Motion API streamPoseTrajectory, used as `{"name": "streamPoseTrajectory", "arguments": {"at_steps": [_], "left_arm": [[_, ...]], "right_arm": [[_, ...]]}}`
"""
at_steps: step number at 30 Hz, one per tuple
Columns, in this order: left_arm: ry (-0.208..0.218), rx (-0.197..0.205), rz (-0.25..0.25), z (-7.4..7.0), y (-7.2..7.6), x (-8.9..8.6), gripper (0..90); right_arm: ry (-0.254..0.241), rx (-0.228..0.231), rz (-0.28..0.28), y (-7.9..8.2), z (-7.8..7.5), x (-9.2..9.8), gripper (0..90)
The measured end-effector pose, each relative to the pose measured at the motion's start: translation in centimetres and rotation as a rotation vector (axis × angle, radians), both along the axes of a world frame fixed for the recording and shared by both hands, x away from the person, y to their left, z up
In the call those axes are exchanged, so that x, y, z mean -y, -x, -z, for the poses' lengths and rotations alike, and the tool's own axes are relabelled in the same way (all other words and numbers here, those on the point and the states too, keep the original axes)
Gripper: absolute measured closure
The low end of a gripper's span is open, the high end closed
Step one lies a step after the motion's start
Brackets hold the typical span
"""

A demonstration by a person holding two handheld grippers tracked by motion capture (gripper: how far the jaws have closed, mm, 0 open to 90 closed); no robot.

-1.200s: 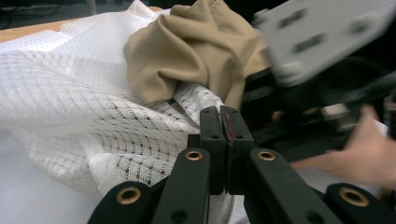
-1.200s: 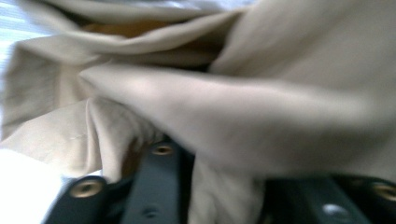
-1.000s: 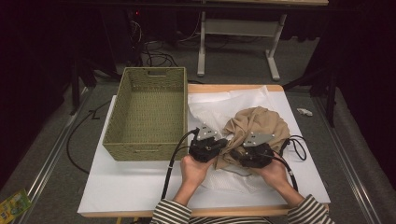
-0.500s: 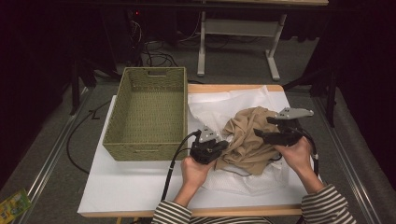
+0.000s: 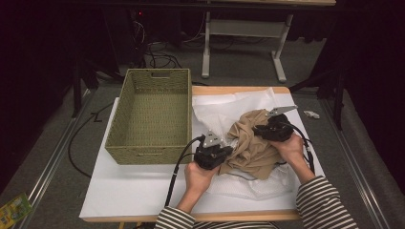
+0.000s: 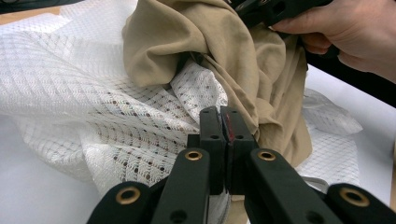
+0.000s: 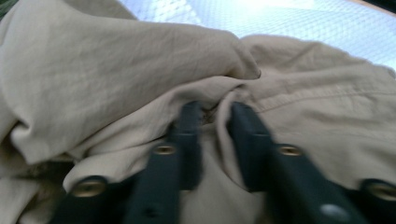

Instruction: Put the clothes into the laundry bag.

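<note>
High view: the tan cloth (image 5: 253, 148) lies bunched on white mesh (image 5: 224, 112) right of the basket (image 5: 153, 119). The left gripper (image 5: 220, 151) is clamped shut at the cloth's edge (nothing visibly between its pads). The right gripper (image 5: 260, 130), jaws just closing, pinches a fold.

No text, label, brand, number or sign can be read in any view. A small green and yellow packet (image 5: 14, 208) lies on the floor at the lower left of the high view, and its printing is too small and blurred to make out.
</note>
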State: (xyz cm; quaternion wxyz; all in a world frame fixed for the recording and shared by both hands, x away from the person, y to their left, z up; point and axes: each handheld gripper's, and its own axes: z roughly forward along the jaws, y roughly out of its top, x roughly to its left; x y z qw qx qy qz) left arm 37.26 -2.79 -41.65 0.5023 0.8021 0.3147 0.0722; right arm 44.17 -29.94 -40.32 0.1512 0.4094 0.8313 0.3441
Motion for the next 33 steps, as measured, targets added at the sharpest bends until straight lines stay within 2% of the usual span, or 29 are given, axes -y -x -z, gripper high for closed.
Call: {"name": "streamPoseTrajectory", "arguments": {"at_steps": [1,2,3,5,6,7,8,9,10,11,12,13,16,19,20,21,22,23,24,27,30,31,33], "left_arm": [[-0.006,-0.005,0.0,0.1,-0.1,0.0,88.8],[-0.006,-0.005,0.0,0.1,-0.1,0.0,88.8],[-0.006,-0.009,-0.002,0.1,-0.2,0.0,88.8],[-0.008,-0.011,-0.007,0.2,-0.3,0.0,88.9],[-0.008,-0.011,-0.01,0.2,-0.4,0.0,88.8],[-0.008,-0.011,-0.01,0.2,-0.4,0.0,88.9],[-0.005,-0.013,-0.014,0.2,-0.5,0.0,88.8],[-0.005,-0.013,-0.014,0.2,-0.5,0.0,88.8],[0.001,-0.017,-0.016,0.2,-0.6,0.0,88.8],[0.001,-0.017,-0.016,0.2,-0.6,0.0,88.9],[0.02,-0.027,-0.019,0.0,-0.8,-0.1,88.9],[0.02,-0.027,-0.019,0.0,-0.8,-0.1,88.8],[0.033,-0.015,-0.022,-0.8,-1.0,0.0,88.9],[0.043,-0.005,-0.019,-1.6,-1.0,0.1,88.9],[0.043,-0.005,-0.019,-1.6,-1.0,0.1,88.9],[0.048,-0.002,-0.015,-1.8,-1.0,0.1,88.9],[0.055,0.002,-0.015,-2.1,-1.0,0.1,88.9],[0.064,-0.001,-0.012,-2.2,-0.9,0.0,88.9],[0.069,0.006,-0.002,-2.5,-0.8,0.1,88.9],[0.068,0.014,0.007,-2.7,-0.5,0.1,88.9],[0.069,0.019,0.018,-2.8,-0.1,0.1,89.1],[0.069,0.019,0.018,-2.8,-0.1,0.1,89.1],[0.071,0.019,0.018,-2.6,-0.1,0.0,89.1]], "right_arm": [[-0.004,0.003,-0.007,0.1,-0.1,0.1,85.4],[-0.004,0.003,-0.007,0.1,-0.1,0.1,85.4],[-0.032,0.026,-0.022,0.6,-0.5,0.6,88.4],[-0.045,0.039,-0.025,1.1,-0.9,0.8,88.8],[-0.056,0.083,-0.055,2.2,-1.8,1.0,89.0],[-0.056,0.083,-0.055,2.2,-1.8,1.0,89.0],[-0.063,0.129,-0.083,3.7,-2.7,0.9,89.0],[-0.063,0.129,-0.083,3.7,-2.7,0.9,89.0],[-0.055,0.165,-0.128,5.4,-3.2,0.6,89.0],[-0.055,0.165,-0.128,5.4,-3.2,0.6,89.0],[-0.053,0.179,-0.169,7.3,-3.3,0.1,88.9],[-0.051,0.197,-0.201,8.1,-3.3,-0.1,89.0],[-0.038,0.194,-0.276,10.3,-2.6,-1.2,88.9],[-0.014,0.171,-0.335,11.4,-1.3,-2.7,88.8],[-0.014,0.171,-0.335,11.4,-1.3,-2.7,88.8],[0.003,0.147,-0.361,11.6,-0.4,-3.6,88.7],[0.003,0.147,-0.361,11.6,-0.4,-3.6,88.7],[0.024,0.117,-0.374,11.3,0.6,-4.6,88.7],[0.031,0.107,-0.378,11.1,1.1,-5.1,88.7],[0.059,0.1,-0.375,10.6,1.9,-6.1,88.7],[0.117,0.121,-0.315,8.9,2.9,-7.6,88.9],[0.117,0.121,-0.315,8.9,2.9,-7.6,88.9],[0.115,0.121,-0.26,7.8,3.4,-7.7,88.8]]}}
